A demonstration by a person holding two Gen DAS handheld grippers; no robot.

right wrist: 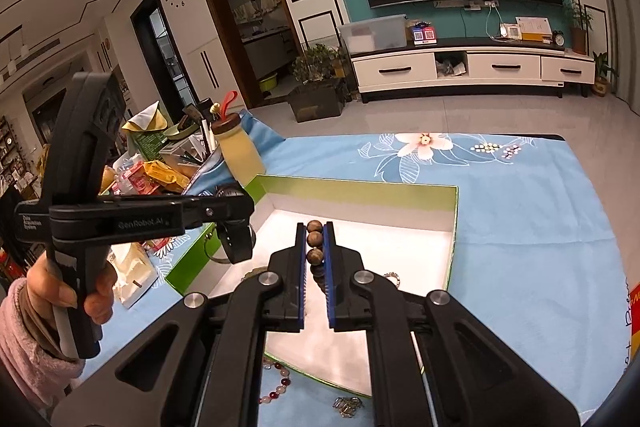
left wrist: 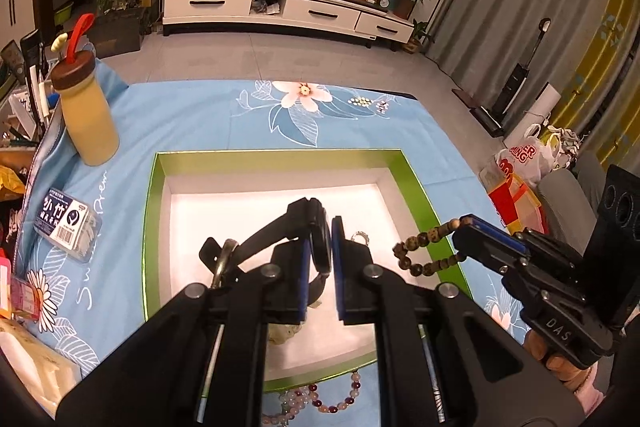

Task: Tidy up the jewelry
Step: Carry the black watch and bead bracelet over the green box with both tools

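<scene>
Jewelry is mid-transfer: our left gripper is clamped on a black watch, held above the green-rimmed box, and our right gripper is clamped on a brown bead bracelet, its loop hanging over the box's right edge. A small ring already lies inside; a pink-red bead bracelet waits on the blue cloth near the box's front. Step looks like drop-off. Next, prob lower both w/ care, then let go inside.
</scene>
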